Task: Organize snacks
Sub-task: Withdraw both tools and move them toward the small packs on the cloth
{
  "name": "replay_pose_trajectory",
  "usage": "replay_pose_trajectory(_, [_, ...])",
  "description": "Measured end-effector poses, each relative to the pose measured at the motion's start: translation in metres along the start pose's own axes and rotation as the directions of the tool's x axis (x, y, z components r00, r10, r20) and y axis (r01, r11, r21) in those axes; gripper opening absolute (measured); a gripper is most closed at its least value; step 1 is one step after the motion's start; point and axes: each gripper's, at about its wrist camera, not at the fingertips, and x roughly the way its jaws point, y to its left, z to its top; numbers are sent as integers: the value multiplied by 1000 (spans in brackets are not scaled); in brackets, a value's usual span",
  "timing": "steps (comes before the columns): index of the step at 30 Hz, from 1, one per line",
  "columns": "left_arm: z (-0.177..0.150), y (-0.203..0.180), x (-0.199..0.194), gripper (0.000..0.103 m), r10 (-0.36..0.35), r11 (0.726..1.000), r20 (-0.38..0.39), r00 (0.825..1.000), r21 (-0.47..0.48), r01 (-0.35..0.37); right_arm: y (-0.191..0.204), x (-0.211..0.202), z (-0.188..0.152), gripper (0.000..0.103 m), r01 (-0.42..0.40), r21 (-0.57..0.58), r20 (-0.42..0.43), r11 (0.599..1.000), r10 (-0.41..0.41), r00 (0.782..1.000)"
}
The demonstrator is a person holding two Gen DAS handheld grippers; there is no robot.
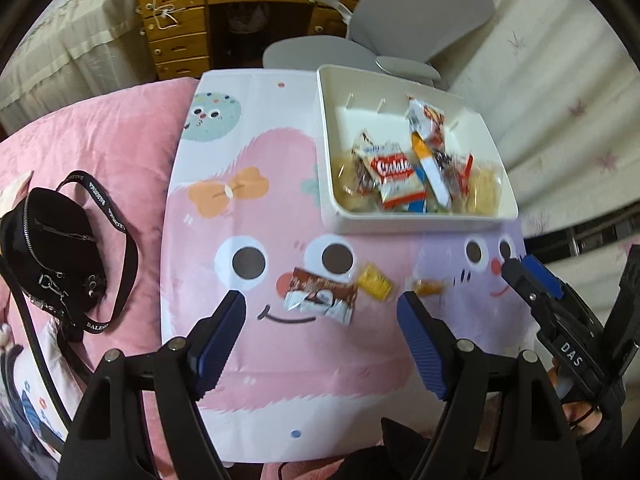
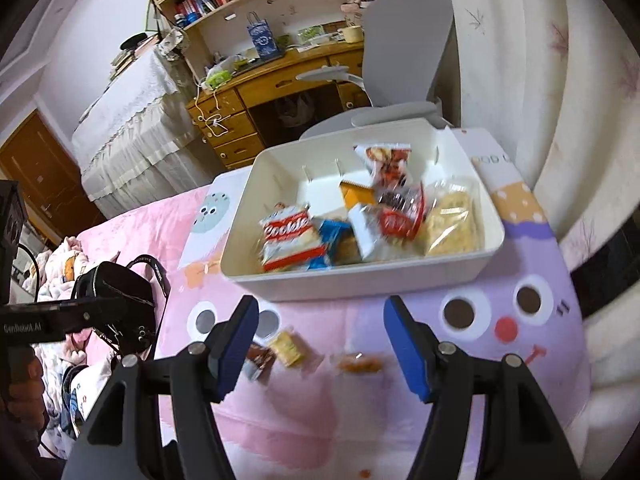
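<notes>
A white bin (image 1: 420,222) holding several snack packets stands at the back right of a cartoon-print board (image 1: 248,360); it also shows in the right wrist view (image 2: 360,276). Three snacks lie loose on the board: a brown and white wrapper (image 1: 322,294), a yellow candy (image 1: 374,282) and an orange candy (image 1: 428,286). My left gripper (image 1: 320,322) is open and empty, just above the brown wrapper. My right gripper (image 2: 320,340) is open and empty, above the orange candy (image 2: 358,364), with the yellow candy (image 2: 288,346) and brown wrapper (image 2: 260,356) to its left.
The board rests on a pink blanket (image 1: 120,152). A black bag with a strap (image 1: 52,248) lies to the left. A grey chair (image 1: 420,12) and a wooden desk (image 1: 192,28) stand behind. A curtain (image 1: 560,100) hangs at the right.
</notes>
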Motion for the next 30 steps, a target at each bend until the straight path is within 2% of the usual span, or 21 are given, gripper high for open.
replay_pose_trajectory(5, [-11,14,14,80,-9,998,-44,999,62,12,19,5,-20,66,48,9,-10,999,-48,999])
replay_pose_trajectory(10, [-20,26,36,80,-25,997,-103,994,68,33,26,11,-43,66,86,22,-31,996,-85,996])
replay_pose_trajectory(13, [-24,28,47,81,-20,996,-110,994,84,29,27,16,-53,66,130,15,-51,991,-129,990])
replay_pose_trajectory(17, [-27,27,64,81,-26,993,-112,993,111,38,24,25,-66,66,143,31,-64,989,-141,988])
replay_pose_trajectory(24, [-26,11,91,81,-9,975,-96,995,218,30,9,38,-81,66,183,17,-2,983,-183,983])
replay_pose_trajectory(30, [-20,-7,123,81,19,971,-166,986,237,21,-11,50,-90,66,202,23,71,979,-203,977])
